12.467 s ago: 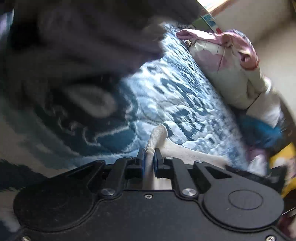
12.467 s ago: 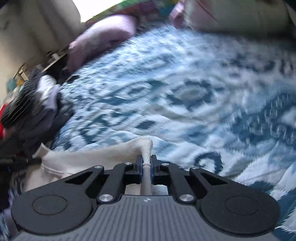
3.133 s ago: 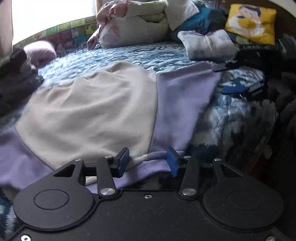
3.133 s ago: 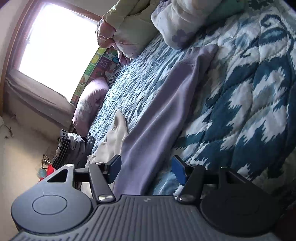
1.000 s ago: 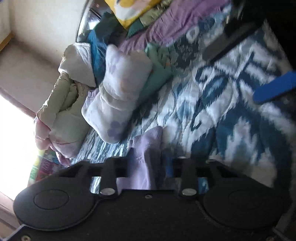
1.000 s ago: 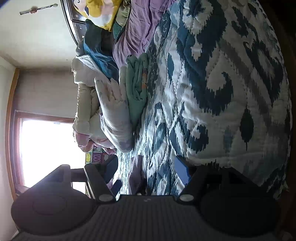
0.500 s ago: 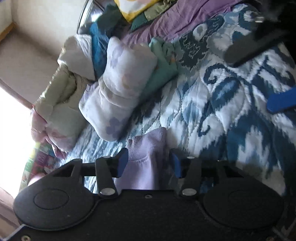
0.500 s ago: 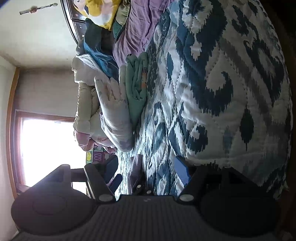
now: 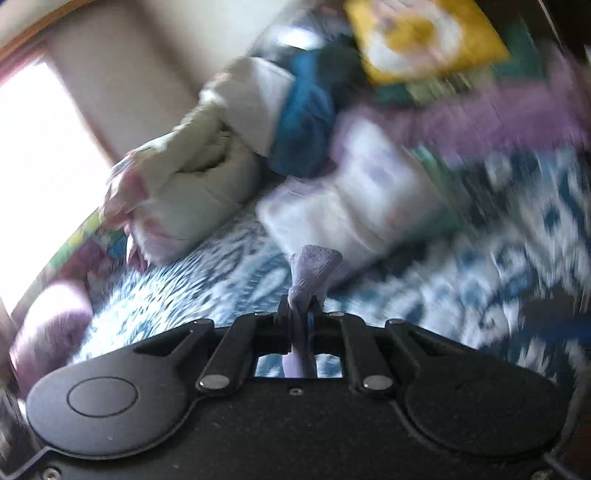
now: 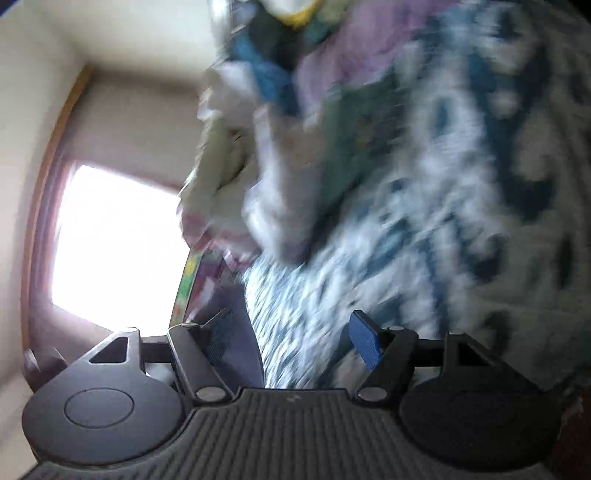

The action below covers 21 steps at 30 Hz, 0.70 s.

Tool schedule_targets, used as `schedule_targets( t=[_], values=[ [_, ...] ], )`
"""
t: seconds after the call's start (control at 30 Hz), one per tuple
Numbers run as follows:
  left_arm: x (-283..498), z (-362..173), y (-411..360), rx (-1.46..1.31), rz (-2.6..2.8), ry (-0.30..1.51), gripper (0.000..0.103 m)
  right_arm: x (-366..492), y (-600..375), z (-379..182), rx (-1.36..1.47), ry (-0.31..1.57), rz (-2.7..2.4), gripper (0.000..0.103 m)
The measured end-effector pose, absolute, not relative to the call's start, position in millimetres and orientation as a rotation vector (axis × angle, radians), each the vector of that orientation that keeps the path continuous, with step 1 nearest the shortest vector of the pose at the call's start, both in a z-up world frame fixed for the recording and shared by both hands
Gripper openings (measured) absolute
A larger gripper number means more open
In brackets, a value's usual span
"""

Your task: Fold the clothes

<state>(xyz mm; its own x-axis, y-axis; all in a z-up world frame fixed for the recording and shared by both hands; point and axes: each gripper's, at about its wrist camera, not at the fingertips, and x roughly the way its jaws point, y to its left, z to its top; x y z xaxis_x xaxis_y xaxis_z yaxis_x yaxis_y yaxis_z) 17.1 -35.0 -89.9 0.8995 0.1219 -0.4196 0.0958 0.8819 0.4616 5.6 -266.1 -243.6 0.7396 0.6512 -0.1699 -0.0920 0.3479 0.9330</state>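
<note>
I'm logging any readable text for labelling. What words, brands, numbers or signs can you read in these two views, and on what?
None can be read.
Yellow pillow: printed picture only, blurred.
Colourful panel below the window: patches that may be letters, too blurred.
Right claw: tiny mark on its body, unreadable.

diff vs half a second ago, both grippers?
Left gripper: its jaws were open around the purple cuff and are now closing, pinched on it; the cuff sticks up between them and the view has swung, blurred. Right gripper: as before, open with nothing between its jaws. Pillows and quilt unchanged.
</note>
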Motion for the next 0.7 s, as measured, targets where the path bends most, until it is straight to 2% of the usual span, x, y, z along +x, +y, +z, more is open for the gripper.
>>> schedule_targets(
  t=[0.2,0.4,0.63,0.67,0.7],
  values=[
    [-18,-27,56,0.189,0.036,0.418,0.006,-12,-200,-204,0.783,0.564,0.713,0.071],
    [-50,-12,103,0.092,0.102,0.404,0.006,-60,-111,-170,0.324,0.481,0.876,0.071],
    [-82,-7,139,0.028,0.138,0.395,0.006,-104,-25,-168,-0.065,0.465,0.942,0.07],
    [-88,-7,143,0.023,0.144,0.392,0.006,-109,-17,-170,-0.119,0.465,0.934,0.066],
    [-93,-7,148,0.016,0.15,0.39,0.006,-113,-9,-172,-0.174,0.465,0.925,0.052]
  ],
)
